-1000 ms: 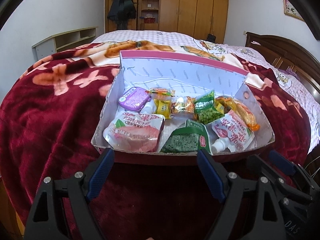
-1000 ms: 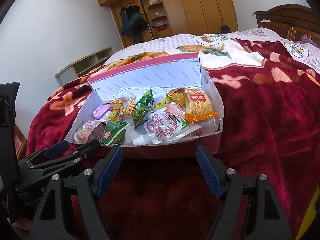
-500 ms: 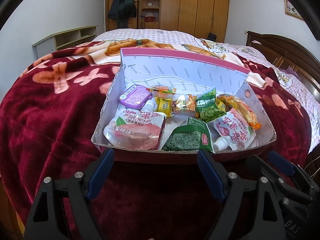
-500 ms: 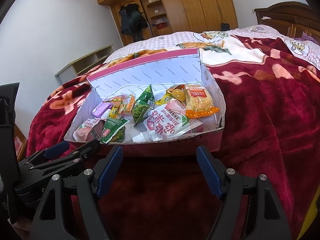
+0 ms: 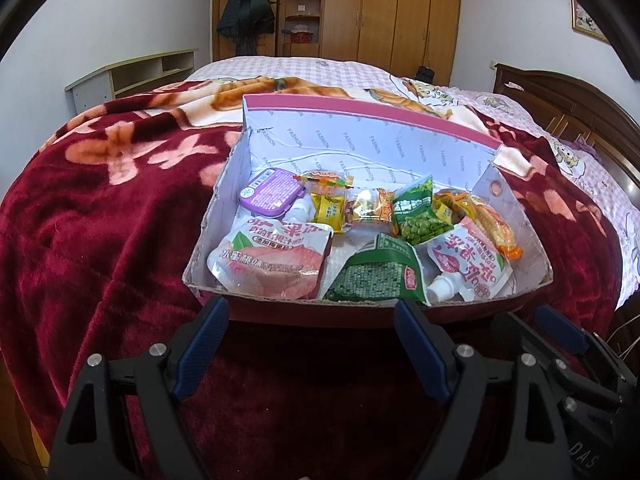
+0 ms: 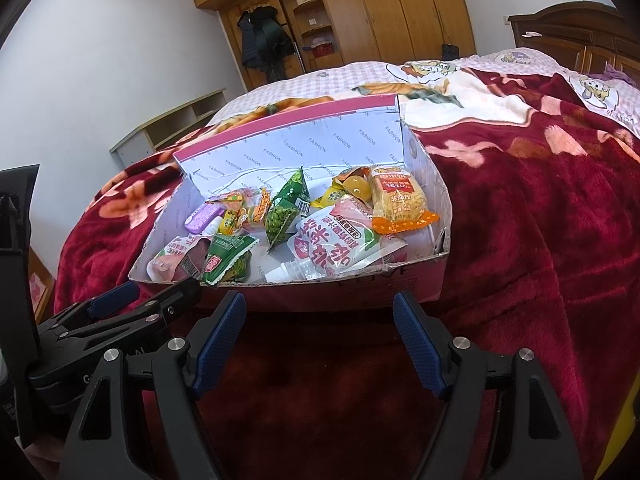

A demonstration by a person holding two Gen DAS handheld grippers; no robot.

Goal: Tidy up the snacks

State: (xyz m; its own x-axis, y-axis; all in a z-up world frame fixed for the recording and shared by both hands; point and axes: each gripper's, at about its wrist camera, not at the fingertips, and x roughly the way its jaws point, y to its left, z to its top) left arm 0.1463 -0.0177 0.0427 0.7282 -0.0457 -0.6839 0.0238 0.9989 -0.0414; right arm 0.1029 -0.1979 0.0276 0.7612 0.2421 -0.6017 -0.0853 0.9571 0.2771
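Snacks all sitting inside a pink-edged cardboard box (image 5: 360, 148) on the red blanket (image 5: 100, 220) of a bed. In the box: a peach drink pouch (image 5: 272, 262) at the near left, a dark green packet (image 5: 376, 276) in the near middle, a pink-and-white spout pouch (image 5: 468, 268) at the near right, a purple case (image 5: 272, 192) at the back left, a green pea bag (image 5: 418, 212) standing behind the middle, a yellow-orange snack bag (image 6: 398, 202) at the right wall, and small yellow and orange sweets (image 5: 328, 206) in between. Packets lying every which way, some leaning on each other, not in neat rows. Left gripper (image 5: 312, 344) held low just in front of the near wall of the box, blue fingers spread wide, nothing between them. Right gripper (image 6: 320, 340) beside it, also in front of the near wall, also spread wide and holding nothing. No snack seen out on the blanket. Hard to say which step this is: could be just before picking up and sorting the packets, could just as well be after dropping the last one in. If more sorting is wanted, needs a soft, slow pinch on one crinkly packet at its edge, without knocking the ones next to it.
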